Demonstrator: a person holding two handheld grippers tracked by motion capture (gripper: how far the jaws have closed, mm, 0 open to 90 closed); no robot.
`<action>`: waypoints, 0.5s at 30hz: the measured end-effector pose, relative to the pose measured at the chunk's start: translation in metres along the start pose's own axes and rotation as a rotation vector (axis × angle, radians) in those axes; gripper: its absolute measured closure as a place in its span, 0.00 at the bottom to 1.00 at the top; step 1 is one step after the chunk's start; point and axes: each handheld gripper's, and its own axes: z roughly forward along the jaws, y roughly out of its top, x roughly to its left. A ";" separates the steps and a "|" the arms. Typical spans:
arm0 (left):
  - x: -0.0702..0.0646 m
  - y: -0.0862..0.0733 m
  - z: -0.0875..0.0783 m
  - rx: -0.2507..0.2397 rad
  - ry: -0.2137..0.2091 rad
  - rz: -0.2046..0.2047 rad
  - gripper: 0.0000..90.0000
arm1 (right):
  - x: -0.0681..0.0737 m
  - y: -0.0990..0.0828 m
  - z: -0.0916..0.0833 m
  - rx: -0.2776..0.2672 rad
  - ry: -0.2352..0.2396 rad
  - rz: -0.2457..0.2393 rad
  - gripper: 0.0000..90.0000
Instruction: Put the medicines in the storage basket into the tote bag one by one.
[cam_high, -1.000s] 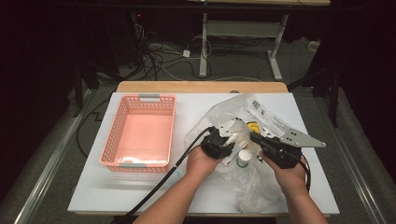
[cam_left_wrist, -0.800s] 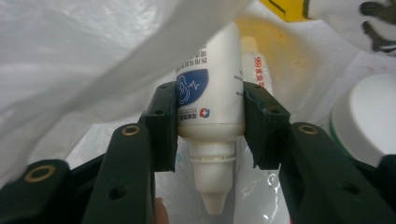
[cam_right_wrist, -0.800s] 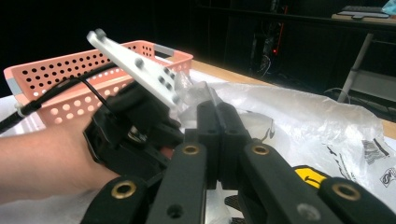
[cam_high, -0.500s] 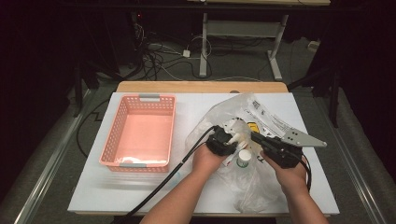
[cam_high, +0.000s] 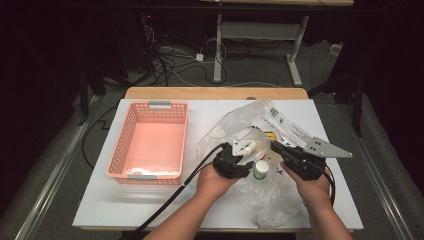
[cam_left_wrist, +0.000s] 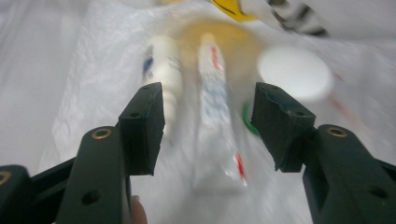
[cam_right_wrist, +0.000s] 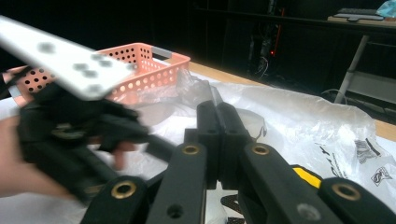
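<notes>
A clear plastic bag (cam_high: 260, 150) lies crumpled on the right half of the white table (cam_high: 100, 210), printed with black text and a yellow patch on its far right side. Inside it, as the left gripper view shows, lie a white tube (cam_left_wrist: 215, 116) with red and blue print, a small white bottle (cam_left_wrist: 163, 74) just to its left, and a white round cap (cam_left_wrist: 294, 72) on a green-edged container to its right; all are blurred. In the high view the capped container (cam_high: 260, 167) stands between the two hands.

The left gripper (cam_high: 239, 159) hovers over the bag's opening, its jaws apart and having just been opening; the tube lies between them in the left gripper view, but the pads do not press on it. The right gripper (cam_high: 276, 146) sits just right of the container, jaws clenched together on the bag's film, a fold of clear plastic pinched between the pads in the right gripper view (cam_right_wrist: 217, 135). A grey three-cornered plate (cam_high: 327, 148) sits on top of it.

To the left of the bag, well apart from it, stands a pink plastic basket (cam_high: 120, 150) with grey handles. A black cable (cam_high: 185, 185) trails from the left gripper toward the near edge of the table.
</notes>
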 end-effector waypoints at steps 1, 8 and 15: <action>-0.002 -0.006 -0.006 -0.005 -0.009 0.004 0.47 | 0.000 0.000 0.000 -0.001 -0.002 0.004 1.00; -0.009 -0.049 -0.050 -0.017 -0.031 -0.011 0.45 | 0.000 0.002 -0.003 -0.008 -0.008 0.000 1.00; -0.005 -0.086 -0.062 0.004 -0.025 -0.044 0.38 | -0.002 0.005 -0.008 -0.019 -0.027 0.005 1.00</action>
